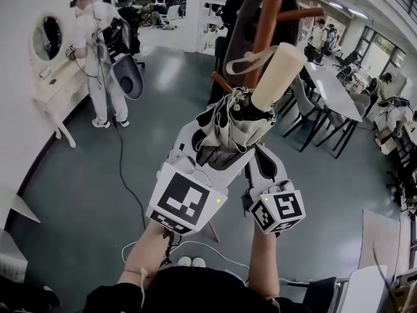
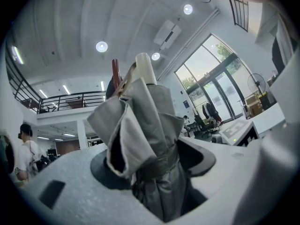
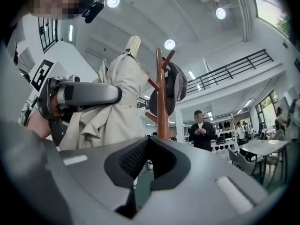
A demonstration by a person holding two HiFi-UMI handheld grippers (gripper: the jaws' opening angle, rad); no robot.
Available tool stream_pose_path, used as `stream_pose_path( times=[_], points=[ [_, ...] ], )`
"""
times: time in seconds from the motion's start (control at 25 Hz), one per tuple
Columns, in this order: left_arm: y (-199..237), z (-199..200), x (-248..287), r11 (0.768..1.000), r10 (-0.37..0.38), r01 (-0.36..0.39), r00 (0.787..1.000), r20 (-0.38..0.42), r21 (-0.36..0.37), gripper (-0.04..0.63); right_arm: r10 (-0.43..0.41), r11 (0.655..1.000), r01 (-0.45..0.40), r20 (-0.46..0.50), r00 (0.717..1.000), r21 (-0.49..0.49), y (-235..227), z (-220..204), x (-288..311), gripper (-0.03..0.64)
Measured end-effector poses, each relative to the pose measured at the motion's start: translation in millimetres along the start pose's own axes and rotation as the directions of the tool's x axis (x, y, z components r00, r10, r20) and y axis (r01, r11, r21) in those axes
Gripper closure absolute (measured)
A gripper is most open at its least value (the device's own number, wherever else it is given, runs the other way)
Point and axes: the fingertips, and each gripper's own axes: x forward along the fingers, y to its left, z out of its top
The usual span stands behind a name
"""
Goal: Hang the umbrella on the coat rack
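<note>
A folded beige-grey umbrella (image 1: 228,132) points up and away from me, its cream handle (image 1: 279,77) close to the brown coat rack (image 1: 270,12). A strap loop (image 1: 244,60) hangs by the handle. My left gripper (image 1: 218,145) is shut on the umbrella's folded canopy (image 2: 150,139), with the handle (image 2: 145,69) above the jaws. In the right gripper view the umbrella (image 3: 112,107) stands left of the rack's post (image 3: 161,102), where a dark hat (image 3: 172,88) hangs. My right gripper (image 1: 264,165) stays just right of the umbrella, and its jaws (image 3: 149,161) are together with nothing between them.
A person in white (image 1: 98,64) stands at a vanity with an oval mirror (image 1: 49,38) at the left. Tables and chairs (image 1: 332,90) fill the right side. A cable (image 1: 124,175) runs across the floor. A person in dark clothes (image 3: 201,130) stands beyond the rack.
</note>
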Motion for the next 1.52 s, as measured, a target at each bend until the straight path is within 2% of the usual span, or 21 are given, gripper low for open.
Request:
stream_pose_path(
  times=[0.24, 0.44, 0.76, 1.0, 1.16, 1.52],
  points=[
    [11.2, 10.8, 5.1, 1.0, -0.006, 0.006, 1.0, 0.011, -0.004, 0.298, -0.011, 1.0, 0.012, 0.039, 0.999, -0.027, -4.5, 24.9, -3.5, 0.609],
    [15.7, 19.7, 6.0, 1.0, -0.013, 0.013, 0.999, 0.031, -0.003, 0.298, -0.037, 0.999, 0.039, 0.043, 0.998, -0.032, -12.5, 27.4, -7.4, 0.609],
    [-4.9, -5.8, 19.1, 0.996, -0.086, 0.086, 0.996, 0.01, -0.014, 0.297, -0.055, 0.998, 0.056, 0.028, 0.998, -0.028, -18.7, 10.7, -1.3, 0.609],
    [-8.5, -16.6, 23.0, 0.994, -0.1, 0.1, 0.995, 0.005, -0.041, 0.296, -0.062, 0.998, 0.062, 0.016, 0.998, -0.015, -20.0, 5.8, -4.2, 0.608],
    [-12.5, -43.9, 22.1, 0.991, -0.103, 0.101, 0.995, -0.013, -0.088, 0.296, -0.066, 0.998, 0.066, 0.006, 0.998, -0.013, -19.7, -3.2, -6.0, 0.608],
    [-29.6, -124.0, 17.2, 0.976, -0.097, 0.071, 0.988, -0.117, -0.208, 0.296, -0.075, 0.997, 0.075, -0.017, 0.997, -0.008, -23.6, -23.7, -12.8, 0.609]
  ],
)
